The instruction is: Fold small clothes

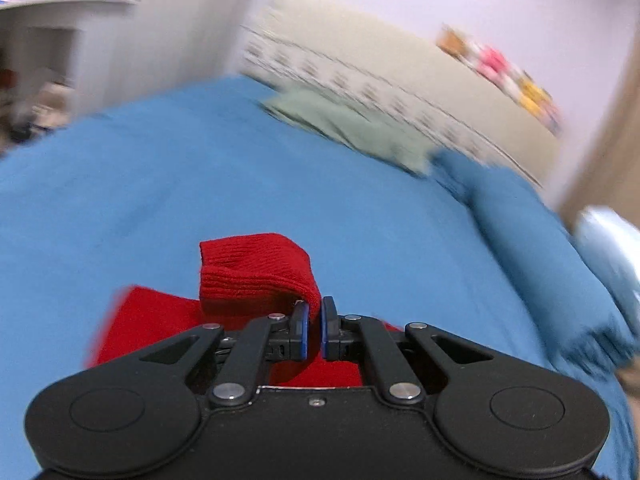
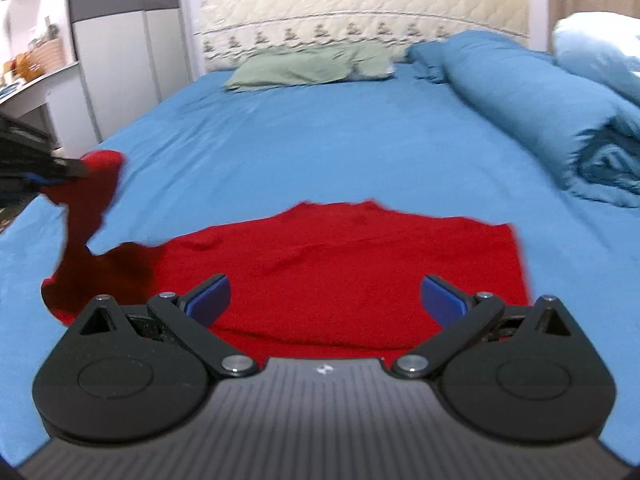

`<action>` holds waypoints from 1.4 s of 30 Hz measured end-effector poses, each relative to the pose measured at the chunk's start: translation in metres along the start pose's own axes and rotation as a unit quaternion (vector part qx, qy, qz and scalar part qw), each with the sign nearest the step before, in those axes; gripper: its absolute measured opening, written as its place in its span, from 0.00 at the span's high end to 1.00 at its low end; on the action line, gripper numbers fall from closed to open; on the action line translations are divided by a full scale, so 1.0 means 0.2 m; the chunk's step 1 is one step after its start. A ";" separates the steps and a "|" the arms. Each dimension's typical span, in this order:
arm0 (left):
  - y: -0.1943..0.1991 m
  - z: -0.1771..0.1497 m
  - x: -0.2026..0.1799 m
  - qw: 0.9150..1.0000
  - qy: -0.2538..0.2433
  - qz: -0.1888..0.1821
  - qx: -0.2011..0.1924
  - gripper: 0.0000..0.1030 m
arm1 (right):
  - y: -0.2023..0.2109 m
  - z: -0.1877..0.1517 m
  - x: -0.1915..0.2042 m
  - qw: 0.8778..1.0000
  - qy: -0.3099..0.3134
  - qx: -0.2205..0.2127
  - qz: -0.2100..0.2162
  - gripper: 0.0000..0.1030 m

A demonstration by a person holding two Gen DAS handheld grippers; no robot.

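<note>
Jaws clamped on red sweater (image 1: 256, 276) sleeve.

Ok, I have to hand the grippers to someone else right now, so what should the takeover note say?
Left gripper: shut on the red sweater's sleeve, lifted off the blue bed sheet.
Right gripper: open, holding nothing, poised over the sweater's body.
Red sweater: body spread flat on the sheet, near edge of the bed.
Done: that sleeve picked up.
Left: probably lay the sleeve across the body, then fold the rest.
</note>
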State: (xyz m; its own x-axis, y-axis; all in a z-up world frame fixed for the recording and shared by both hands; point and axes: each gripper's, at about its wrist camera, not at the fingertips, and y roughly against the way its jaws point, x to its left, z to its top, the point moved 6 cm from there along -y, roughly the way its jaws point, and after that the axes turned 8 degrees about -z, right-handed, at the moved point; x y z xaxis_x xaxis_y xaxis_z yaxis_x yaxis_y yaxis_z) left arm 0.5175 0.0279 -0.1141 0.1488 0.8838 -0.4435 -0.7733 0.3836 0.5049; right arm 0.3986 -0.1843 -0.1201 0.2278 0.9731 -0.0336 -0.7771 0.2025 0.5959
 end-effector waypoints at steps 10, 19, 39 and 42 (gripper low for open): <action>-0.53 -0.68 -0.29 0.985 -0.073 0.022 0.157 0.93 | -0.17 -0.15 -0.50 0.998 0.002 0.061 -0.003 0.00; -0.30 -0.54 -0.28 0.984 -0.120 0.022 0.131 0.27 | -0.15 -0.08 -0.42 0.998 0.017 0.048 0.043 0.00; 0.05 -0.41 0.35 0.978 -0.092 0.125 0.138 0.03 | -0.58 -0.17 0.57 0.915 0.367 0.067 0.155 0.69; 0.07 -0.40 0.38 0.978 -0.093 0.127 0.136 0.03 | -0.60 -0.15 0.58 0.917 0.368 0.062 0.142 0.80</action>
State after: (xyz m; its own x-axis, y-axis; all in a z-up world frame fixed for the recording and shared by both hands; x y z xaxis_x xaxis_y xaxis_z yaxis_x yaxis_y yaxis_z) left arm 0.4682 0.0788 -0.1998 0.1021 0.9837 -0.1481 -0.6103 0.1795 0.7716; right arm 0.5004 -0.0934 -0.2197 -0.4662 0.8040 -0.3691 -0.6610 -0.0392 0.7494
